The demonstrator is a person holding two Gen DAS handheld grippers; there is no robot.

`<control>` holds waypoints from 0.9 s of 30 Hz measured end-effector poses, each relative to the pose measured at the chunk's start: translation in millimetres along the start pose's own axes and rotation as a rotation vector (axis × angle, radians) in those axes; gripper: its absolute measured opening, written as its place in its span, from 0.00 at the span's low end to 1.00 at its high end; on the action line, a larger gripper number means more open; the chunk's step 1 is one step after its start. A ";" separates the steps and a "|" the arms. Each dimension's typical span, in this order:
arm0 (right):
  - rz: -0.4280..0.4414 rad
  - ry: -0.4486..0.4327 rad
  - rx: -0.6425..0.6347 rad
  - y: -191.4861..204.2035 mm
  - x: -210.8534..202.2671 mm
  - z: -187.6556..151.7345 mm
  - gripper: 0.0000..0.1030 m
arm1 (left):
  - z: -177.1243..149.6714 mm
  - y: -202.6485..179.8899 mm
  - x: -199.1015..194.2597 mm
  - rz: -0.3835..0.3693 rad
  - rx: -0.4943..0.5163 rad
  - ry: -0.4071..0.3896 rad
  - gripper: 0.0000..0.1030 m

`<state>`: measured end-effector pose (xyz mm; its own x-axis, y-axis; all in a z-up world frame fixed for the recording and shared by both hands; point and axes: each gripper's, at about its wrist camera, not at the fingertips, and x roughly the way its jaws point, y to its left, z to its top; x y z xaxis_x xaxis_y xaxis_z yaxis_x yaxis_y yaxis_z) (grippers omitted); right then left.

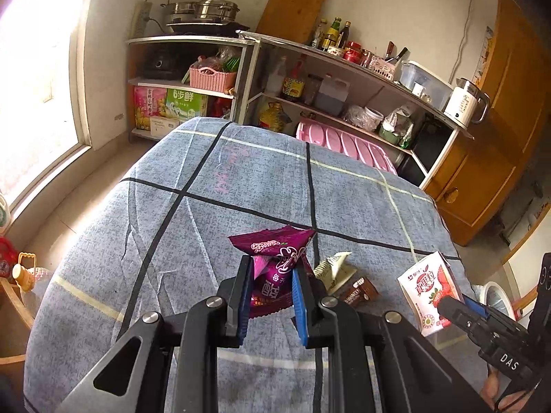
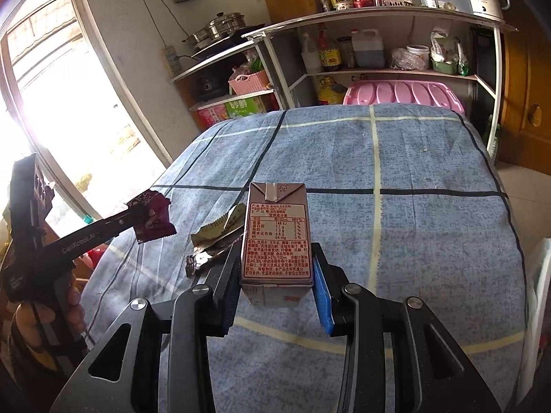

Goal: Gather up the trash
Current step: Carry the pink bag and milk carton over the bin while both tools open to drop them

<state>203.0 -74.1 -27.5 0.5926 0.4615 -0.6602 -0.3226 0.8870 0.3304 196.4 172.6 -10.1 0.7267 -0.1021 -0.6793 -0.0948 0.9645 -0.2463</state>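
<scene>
The left gripper's (image 1: 270, 270) jaws are covering the lower half of the purple wrapper (image 1: 275, 251), and the brown carton (image 1: 358, 290) at four o'clock from it is lying partly behind that gripper, its print too small to read. In the right wrist view the milk carton (image 2: 276, 237) is hiding part of the crumpled wrappers (image 2: 217, 237) at nine o'clock. The window (image 2: 51, 103) is glaring white, washing out everything outside, while the white bin (image 2: 540, 296) is being cut off by the right edge.
</scene>
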 end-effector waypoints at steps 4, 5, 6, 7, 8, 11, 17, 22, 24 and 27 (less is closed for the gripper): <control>-0.001 -0.028 0.017 -7.5 -20.3 -3.7 0.37 | -6.7 -19.7 -18.7 -0.042 0.030 -0.013 0.21; -0.004 -0.035 0.020 -9.6 -25.4 -4.6 0.37 | -8.9 -26.7 -23.3 -0.054 0.042 -0.017 0.21; -0.004 -0.041 0.025 -11.7 -30.5 -5.8 0.37 | -10.7 -33.2 -26.8 -0.062 0.056 -0.018 0.21; -0.006 -0.046 0.027 -13.4 -35.4 -7.7 0.37 | -12.8 -39.7 -29.9 -0.068 0.072 -0.016 0.21; -0.011 -0.053 0.027 -15.4 -40.8 -9.2 0.37 | -15.3 -47.2 -33.2 -0.075 0.087 -0.016 0.21; -0.025 -0.078 0.037 -23.0 -56.5 -11.4 0.37 | -22.4 -68.7 -43.1 -0.104 0.120 -0.022 0.21; -0.060 -0.113 0.051 -43.6 -89.7 -20.1 0.37 | -35.3 -114.5 -51.4 -0.155 0.189 -0.021 0.21; -0.105 -0.145 0.067 -64.4 -116.7 -27.8 0.37 | -47.1 -157.0 -53.4 -0.196 0.245 -0.015 0.21; -0.122 -0.154 0.080 -74.6 -126.5 -29.8 0.37 | -52.8 -175.3 -52.5 -0.212 0.275 -0.009 0.21; -0.149 -0.172 0.102 -90.5 -141.8 -33.0 0.37 | -60.1 -197.7 -52.4 -0.254 0.295 0.002 0.21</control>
<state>123.8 -220.3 14.0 0.7476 0.3135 -0.5855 -0.1509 0.9387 0.3099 136.2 -27.3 32.7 0.7003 -0.3469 -0.6239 0.2878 0.9370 -0.1980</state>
